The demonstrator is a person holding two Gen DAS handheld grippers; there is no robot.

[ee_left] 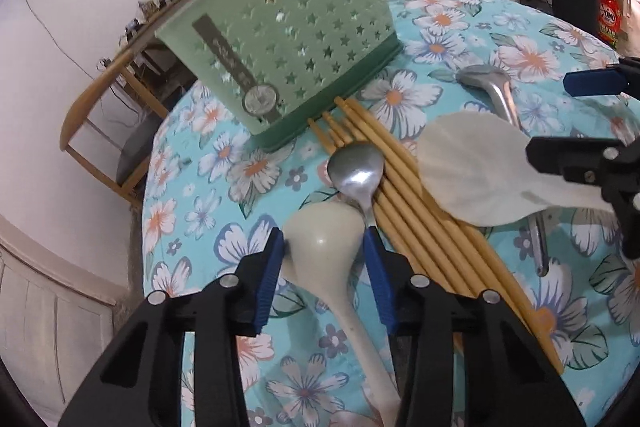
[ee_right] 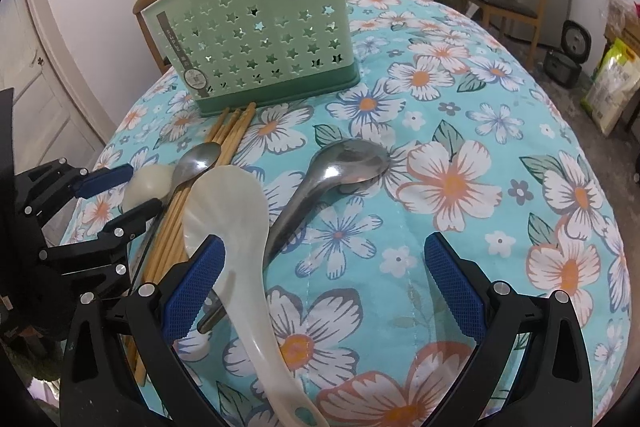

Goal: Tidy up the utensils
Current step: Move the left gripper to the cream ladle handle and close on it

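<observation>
In front of the caddy (ee_right: 256, 39): all utensils on the cloth, none stowed. Left gripper (ee_left: 324, 251) closed on cream spoon (ee_left: 320, 231). Right gripper (ee_right: 324, 287) wide open, white paddle (ee_right: 228, 203) unheld against one finger.

- Utensil holder (ee_right: 256, 39) — matt green plastic, pierced with star holes.
- Tablecloth (ee_right: 460, 131): soft printed cloth.
- Chopsticks (ee_left: 420, 227): smooth pale wood.
- Small spoon (ee_left: 356, 175) and large ladle (ee_right: 344, 163) — shiny metal.
- Cream spoon (ee_left: 324, 231): glossy plastic.
- White spoon (ee_right: 228, 203): pearly sheen.
- Finger pads (ee_right: 454, 283): textured blue.
</observation>
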